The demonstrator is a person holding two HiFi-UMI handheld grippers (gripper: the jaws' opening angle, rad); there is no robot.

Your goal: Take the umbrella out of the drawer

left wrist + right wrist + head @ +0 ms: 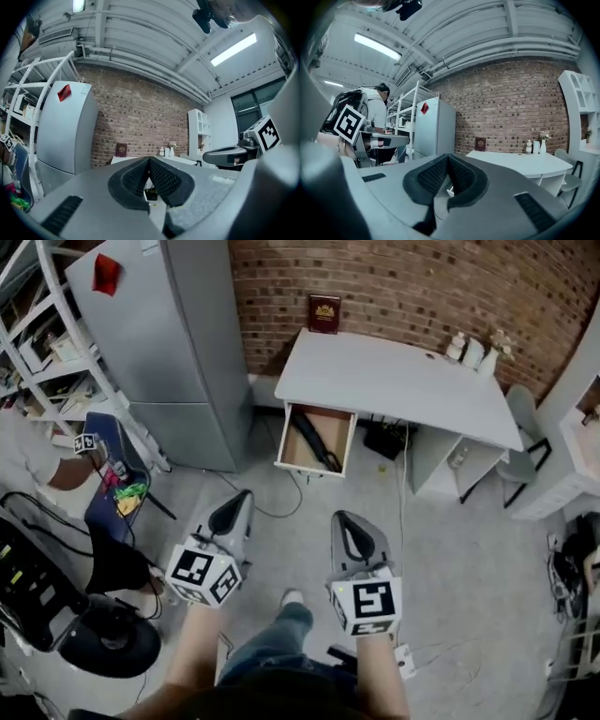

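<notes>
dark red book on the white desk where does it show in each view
head view: top centre, dark red book upright at the back of the white desk
left gripper view: small, left of centre
right gripper view: small, right of centre
shared landmark: tall grey fridge, left of the book in all three

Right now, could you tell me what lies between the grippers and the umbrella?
In the head view, only grey floor crossed by a thin cable separates the left gripper and right gripper from the umbrella in the open drawer.
</notes>
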